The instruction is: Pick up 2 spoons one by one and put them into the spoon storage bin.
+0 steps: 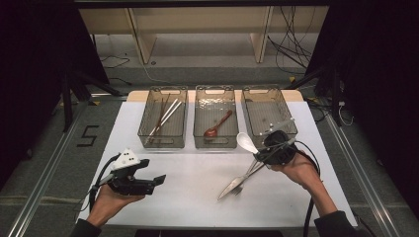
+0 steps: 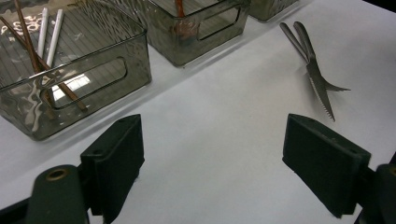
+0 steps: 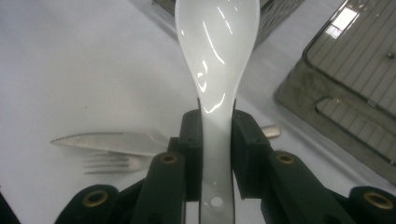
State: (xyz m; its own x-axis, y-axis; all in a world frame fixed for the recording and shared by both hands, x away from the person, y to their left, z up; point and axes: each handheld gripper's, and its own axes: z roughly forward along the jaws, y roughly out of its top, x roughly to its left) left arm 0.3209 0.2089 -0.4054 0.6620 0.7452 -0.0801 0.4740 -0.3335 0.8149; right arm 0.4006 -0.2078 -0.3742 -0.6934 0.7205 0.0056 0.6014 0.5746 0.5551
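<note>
while my right gripper (image 3: 217, 140) pinches the handle of a white spoon (image 3: 217, 51) between its jaws, my left gripper (image 2: 215, 154) hangs with jaws spread wide over bare white table (image 2: 224, 140). from the high view the spoon's bowl (image 1: 246, 142) sits lifted just in front of the middle bin (image 1: 215, 117), which holds a brown spoon (image 1: 217, 126). my right gripper view brings the serrated knife (image 3: 112, 141) and fork (image 3: 112, 163) close, lying together on the table under my jaws. my left gripper view shows that knife (image 2: 320, 88) farther off, and looks into the left bin (image 2: 70, 70) at brown and white chopsticks (image 2: 44, 51). the high view alone takes in the right bin (image 1: 269, 111).
</note>
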